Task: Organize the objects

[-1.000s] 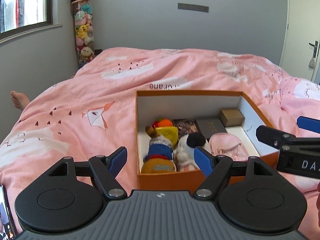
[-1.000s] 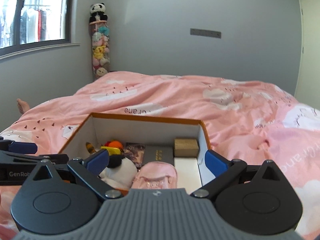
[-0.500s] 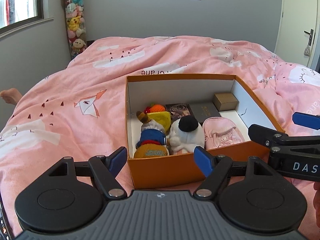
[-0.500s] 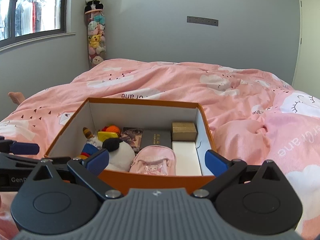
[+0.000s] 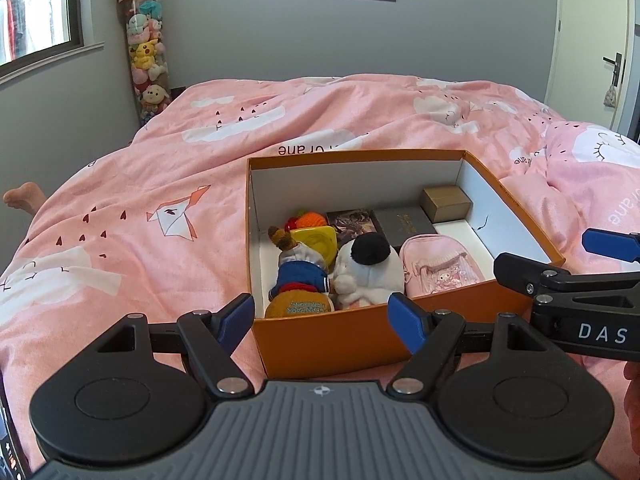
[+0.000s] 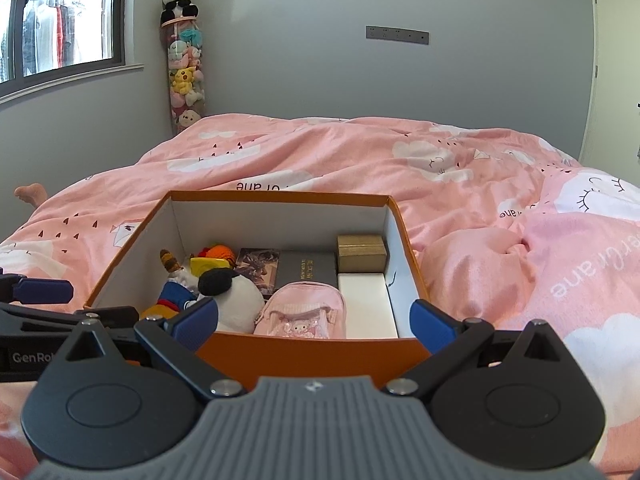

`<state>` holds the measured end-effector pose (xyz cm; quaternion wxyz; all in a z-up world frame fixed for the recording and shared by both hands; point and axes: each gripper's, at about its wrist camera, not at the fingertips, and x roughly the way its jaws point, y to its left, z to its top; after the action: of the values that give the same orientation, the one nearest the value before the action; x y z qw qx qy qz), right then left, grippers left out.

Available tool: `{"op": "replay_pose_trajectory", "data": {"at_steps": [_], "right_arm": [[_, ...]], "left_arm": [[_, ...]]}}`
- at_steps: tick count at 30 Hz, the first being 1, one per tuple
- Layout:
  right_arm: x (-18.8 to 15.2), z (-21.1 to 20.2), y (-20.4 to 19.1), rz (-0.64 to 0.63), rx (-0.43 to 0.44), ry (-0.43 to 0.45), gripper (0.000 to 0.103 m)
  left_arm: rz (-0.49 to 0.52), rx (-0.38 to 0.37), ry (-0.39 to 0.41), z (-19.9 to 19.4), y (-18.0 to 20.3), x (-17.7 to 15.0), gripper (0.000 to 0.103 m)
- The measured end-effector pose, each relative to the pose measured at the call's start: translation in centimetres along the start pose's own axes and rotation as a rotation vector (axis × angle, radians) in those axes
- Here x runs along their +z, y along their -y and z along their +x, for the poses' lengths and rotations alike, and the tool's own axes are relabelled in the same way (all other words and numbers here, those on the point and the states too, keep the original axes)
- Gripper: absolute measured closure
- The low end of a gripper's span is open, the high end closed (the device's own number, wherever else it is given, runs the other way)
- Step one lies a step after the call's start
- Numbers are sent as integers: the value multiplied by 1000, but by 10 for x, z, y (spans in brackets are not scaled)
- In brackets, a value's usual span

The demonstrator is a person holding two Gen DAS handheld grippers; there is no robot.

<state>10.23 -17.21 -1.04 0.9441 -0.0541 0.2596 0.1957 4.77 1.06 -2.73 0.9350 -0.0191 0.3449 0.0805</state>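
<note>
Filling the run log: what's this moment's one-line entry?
left hand-held gripper: open, empty | right hand-held gripper: open, empty | orange box: packed, on bed

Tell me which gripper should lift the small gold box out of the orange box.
Probably the right gripper: the gold box sits in the far right corner of the orange box, on its side. The left gripper, also open, faces the plush toys.

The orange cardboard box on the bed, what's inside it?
The orange cardboard box holds a white plush with a black patch, a blue-dressed plush, a pink mini backpack, a gold box, a dark flat box. Whatever lies beneath them is hidden.
</note>
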Motion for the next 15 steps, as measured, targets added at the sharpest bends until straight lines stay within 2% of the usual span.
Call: {"op": "replay_pose_trajectory", "data": {"at_steps": [15], "right_arm": [[-2, -1, -1, -7, 3, -6, 1]], "left_arm": [[0, -3, 4, -1, 0, 0, 14]]}}
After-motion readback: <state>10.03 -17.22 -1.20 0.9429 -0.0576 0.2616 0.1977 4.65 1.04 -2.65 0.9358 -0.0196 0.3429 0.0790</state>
